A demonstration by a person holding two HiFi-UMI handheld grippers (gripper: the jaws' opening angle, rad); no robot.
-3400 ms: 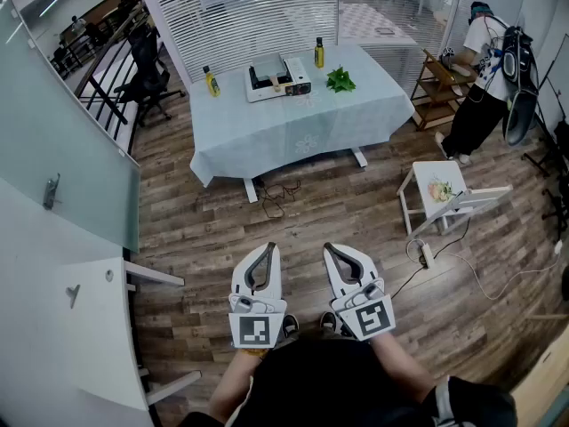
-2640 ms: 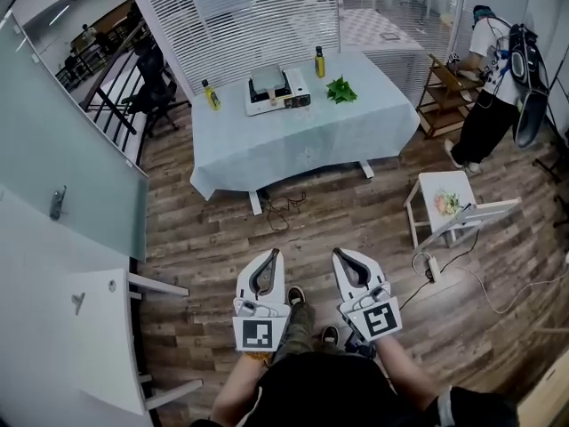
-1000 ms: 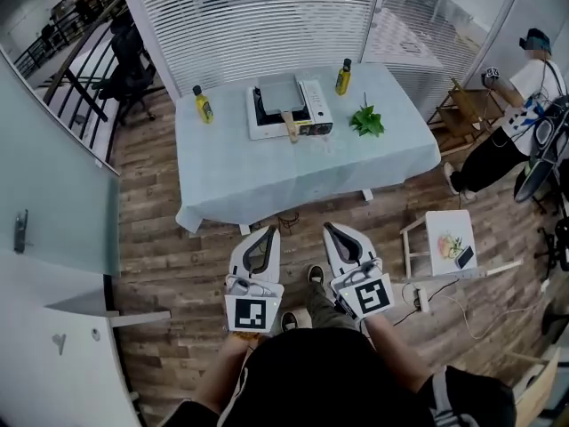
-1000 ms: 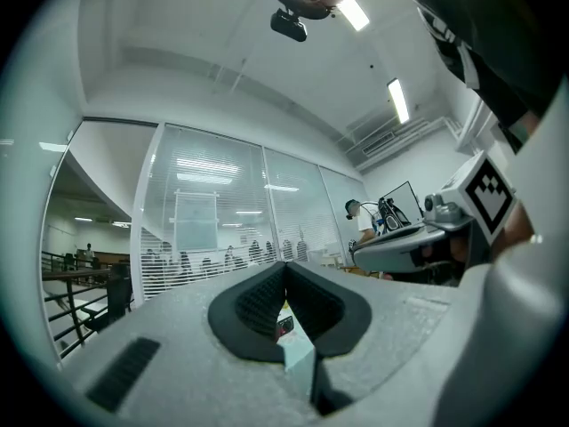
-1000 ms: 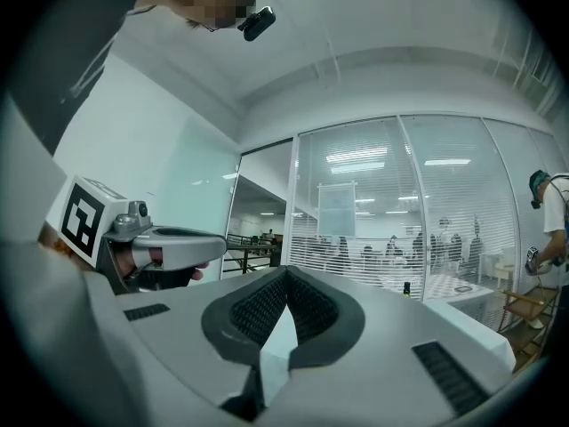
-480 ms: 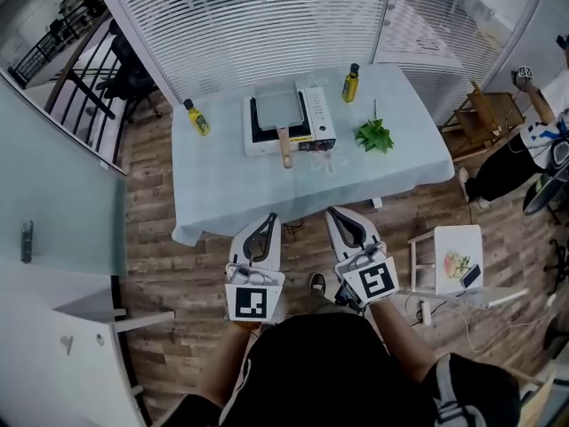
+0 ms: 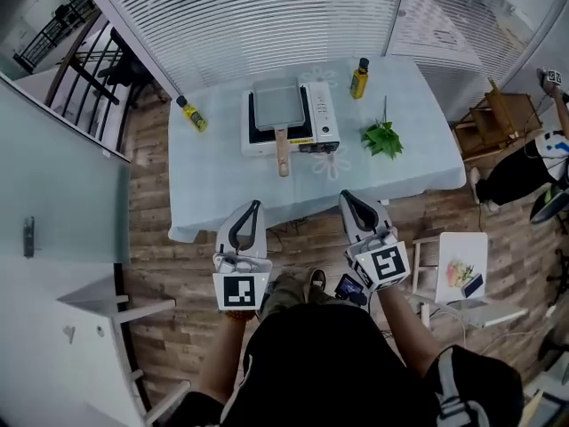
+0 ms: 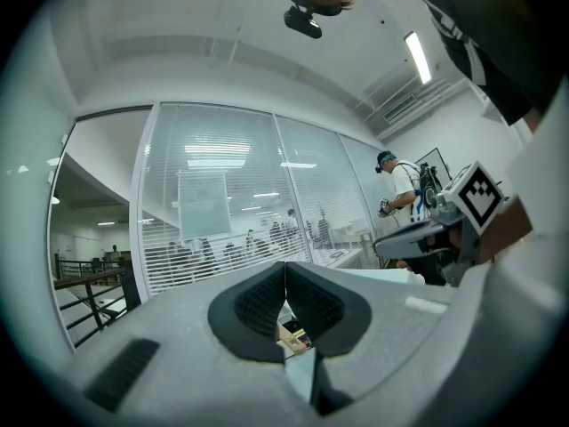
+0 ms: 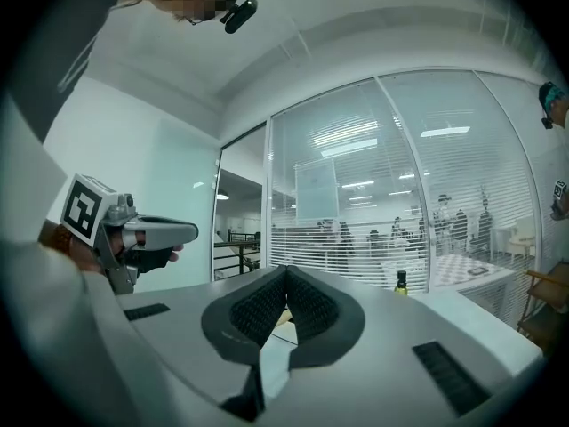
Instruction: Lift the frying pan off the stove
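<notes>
Tools are held level in front of the person, side by side and well apart. The left tool (image 7: 255,205) has its jaws pressed together with nothing between them, and the right tool (image 7: 348,196) is the same. From the head view, both tips lie over the near edge of the worktop (image 7: 404,172), where a pale cloth hangs down.

Past that edge there is a band of bare cloth. Then comes the wooden handle (image 7: 283,154) of the frying pan (image 7: 277,107), which points back toward the gap between the two tools. The pan is grey and rectangular. It sits on the white stove (image 7: 317,118) in the far middle of the worktop, and its handle reaches out over the front edge of the stove.

To the right of the stove lie green leaves (image 7: 382,139), clear of the handle. One yellow bottle (image 7: 359,78) stands near the far edge. Another bottle (image 7: 192,116) stands close to the left edge.

A wall of blinds (image 7: 249,16) is close behind the worktop. The wooden floor (image 7: 160,256) is open on the left side. On the right, a small white table (image 7: 462,265) stands near the right tool.
</notes>
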